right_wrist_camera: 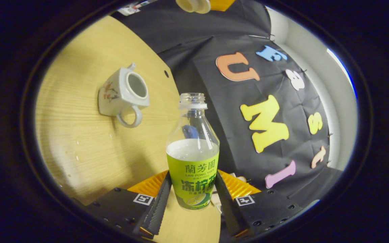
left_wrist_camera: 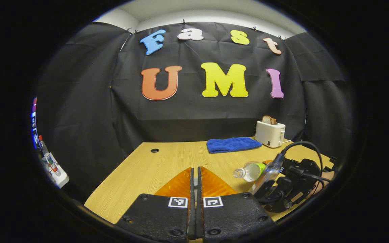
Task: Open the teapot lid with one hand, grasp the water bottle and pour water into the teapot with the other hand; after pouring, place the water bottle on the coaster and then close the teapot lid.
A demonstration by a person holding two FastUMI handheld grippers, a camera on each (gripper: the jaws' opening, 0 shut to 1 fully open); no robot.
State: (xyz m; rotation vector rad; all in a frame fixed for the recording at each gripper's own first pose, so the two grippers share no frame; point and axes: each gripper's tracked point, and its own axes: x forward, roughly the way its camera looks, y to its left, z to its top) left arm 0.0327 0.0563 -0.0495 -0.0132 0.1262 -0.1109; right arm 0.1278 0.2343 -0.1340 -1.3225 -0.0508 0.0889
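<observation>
The white teapot (right_wrist_camera: 122, 92) stands on the wooden table (right_wrist_camera: 79, 145) with its mouth uncovered. Its pale lid (right_wrist_camera: 193, 4) hangs high above, at the top edge of the right gripper view. My left gripper (left_wrist_camera: 196, 172) is shut, with a pale sliver of the lid's knob between its fingers. My right gripper (right_wrist_camera: 191, 179) is shut on the green-labelled water bottle (right_wrist_camera: 192, 158), which has no cap and is partly full. In the left gripper view the bottle (left_wrist_camera: 250, 171) is tilted, its neck pointing left, and the right gripper (left_wrist_camera: 265, 172) is around it.
A folded blue cloth (left_wrist_camera: 233, 144) and a white toaster (left_wrist_camera: 270, 133) with bread in it sit at the far right of the table. There is a cable hole (left_wrist_camera: 154, 150) far left. A small rack of pens (left_wrist_camera: 51, 165) stands off the table's left side.
</observation>
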